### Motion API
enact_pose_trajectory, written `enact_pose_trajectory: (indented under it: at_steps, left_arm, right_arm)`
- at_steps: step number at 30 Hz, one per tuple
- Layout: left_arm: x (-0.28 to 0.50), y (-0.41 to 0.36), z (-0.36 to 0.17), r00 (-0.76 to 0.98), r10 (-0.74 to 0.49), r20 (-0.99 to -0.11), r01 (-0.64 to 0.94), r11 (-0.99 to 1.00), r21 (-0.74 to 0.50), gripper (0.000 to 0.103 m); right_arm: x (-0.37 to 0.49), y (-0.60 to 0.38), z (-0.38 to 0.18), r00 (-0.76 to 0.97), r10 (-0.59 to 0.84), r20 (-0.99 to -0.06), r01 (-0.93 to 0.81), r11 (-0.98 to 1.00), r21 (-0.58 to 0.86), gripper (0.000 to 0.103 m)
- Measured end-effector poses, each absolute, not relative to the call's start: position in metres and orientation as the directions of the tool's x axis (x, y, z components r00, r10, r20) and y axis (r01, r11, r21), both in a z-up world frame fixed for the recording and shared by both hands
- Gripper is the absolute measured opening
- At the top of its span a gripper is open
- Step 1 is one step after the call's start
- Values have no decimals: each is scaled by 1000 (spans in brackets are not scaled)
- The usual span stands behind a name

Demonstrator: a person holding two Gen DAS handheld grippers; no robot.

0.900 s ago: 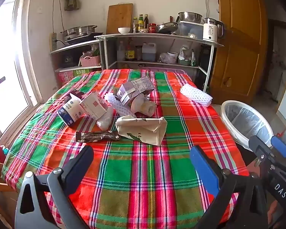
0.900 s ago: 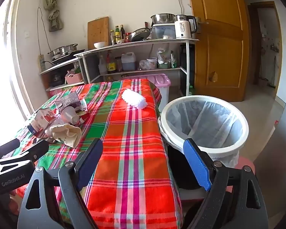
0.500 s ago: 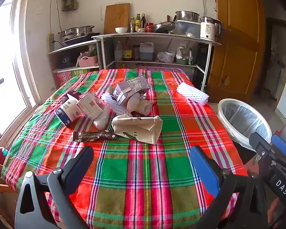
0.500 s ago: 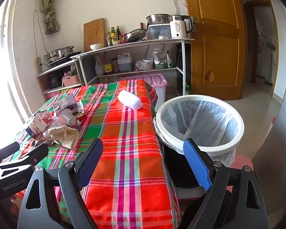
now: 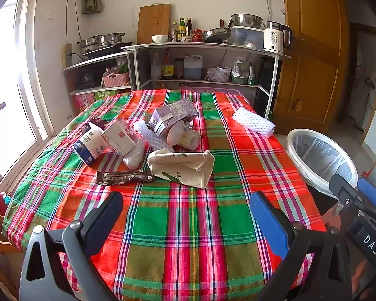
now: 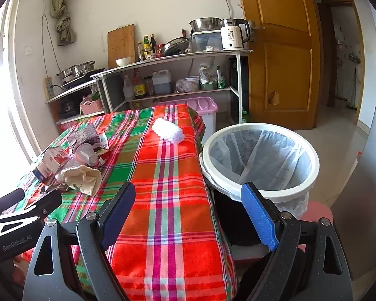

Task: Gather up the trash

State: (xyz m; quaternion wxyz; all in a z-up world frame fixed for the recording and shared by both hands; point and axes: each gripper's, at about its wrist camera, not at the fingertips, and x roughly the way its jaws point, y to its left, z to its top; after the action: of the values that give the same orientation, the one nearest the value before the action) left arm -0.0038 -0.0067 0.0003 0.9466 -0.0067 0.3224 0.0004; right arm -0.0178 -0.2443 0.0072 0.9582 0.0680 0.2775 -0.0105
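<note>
**Both my claws are wide open and empty**

My left claw (image 5: 185, 215) hangs over the near part of the table (image 5: 178, 245), the one with the red and green checked cloth. Its two fingers are spread far apart. Nothing is between them and they touch nothing.

My right claw (image 6: 188, 213) is spread wide too. It holds nothing. It hangs over the near right edge of the table, with one finger over the cloth and the blue finger in front of the trash bin (image 6: 260, 188).

The trash lies in a heap on the left middle of the table. At the near side of the heap is a floppy cream bag (image 5: 181, 166), and a dark brown wrapper (image 5: 124, 176) lies just left of it. Behind the wrapper sits a blue and white carton (image 5: 90, 146), touching a white box (image 5: 119, 138). Further back is a purple carton (image 5: 173, 118), tipped over a clear plastic cup (image 5: 185, 136). A white foam net (image 5: 253, 123) lies alone near the far right edge of the table, well apart from the heap.

The trash bin stands on the floor just beside the right side of the table. It has a white rim and a clear bag inside.
</note>
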Motion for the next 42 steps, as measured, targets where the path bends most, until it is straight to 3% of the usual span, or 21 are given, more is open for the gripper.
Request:
enact_pose_trajectory:
  at_steps: [42]
  left_arm:
    - [-8,-8,1,790,-1,-613,-6,1000,-10,102]
  right_arm:
    - [-21,-247,8,849,15,-529,64,990,130,87]
